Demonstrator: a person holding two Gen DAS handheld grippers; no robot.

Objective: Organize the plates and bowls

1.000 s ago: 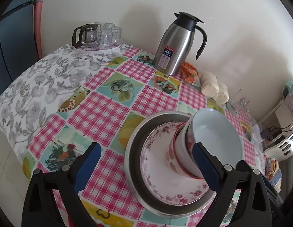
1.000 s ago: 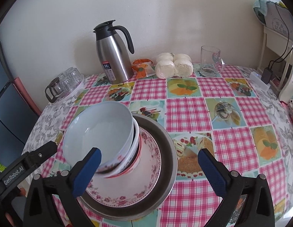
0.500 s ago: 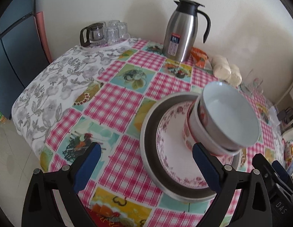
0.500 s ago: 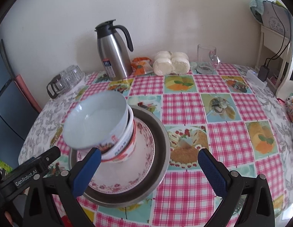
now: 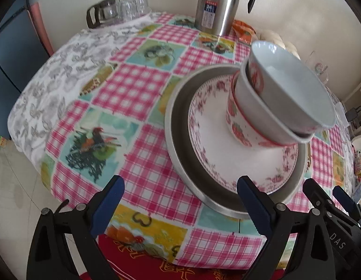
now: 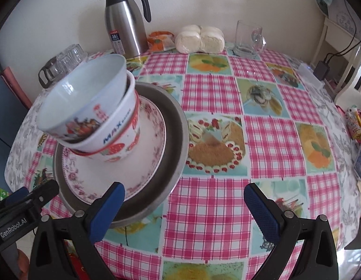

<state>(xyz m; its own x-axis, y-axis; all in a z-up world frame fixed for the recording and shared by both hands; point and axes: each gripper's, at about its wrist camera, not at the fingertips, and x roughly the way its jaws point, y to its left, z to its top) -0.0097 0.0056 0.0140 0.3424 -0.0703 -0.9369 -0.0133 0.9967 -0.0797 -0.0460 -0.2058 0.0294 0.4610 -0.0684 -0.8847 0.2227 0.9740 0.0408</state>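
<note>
bowls (image 5: 283,98) sit nested three deep on a floral plate (image 5: 241,154), and the plate lies inside a wide steel pan (image 5: 180,140) on the checked cloth (image 5: 133,88) of the round table. the stack leans, the top bowl white inside and tilted on the one under it, which carries blue lettering in the right wrist view (image 6: 115,133); the lowest has red strawberries.

nearest of all, the left gripper (image 5: 180,205) hangs over the table's near edge with its blue pads (image 5: 108,203) set wide and nothing between them; its right finger is in front of the pan's near rim, and i cannot tell if it touches. the right gripper (image 6: 184,210) is just as wide and just as empty, its left pad (image 6: 105,210) in front of the pan (image 6: 173,144) and its right pad over bare cloth (image 6: 227,186). each gripper shows at the edge of the other's view, low beside the pan.

further back, near the wall, stands a steel flask (image 6: 124,23) with a black handle. to its left is a cluster of small glasses (image 5: 131,8) with a glass teapot (image 5: 103,15). to its right lie an orange packet (image 6: 160,40), a bag of pale buns (image 6: 200,39) and a glass mug (image 6: 248,38).
</note>
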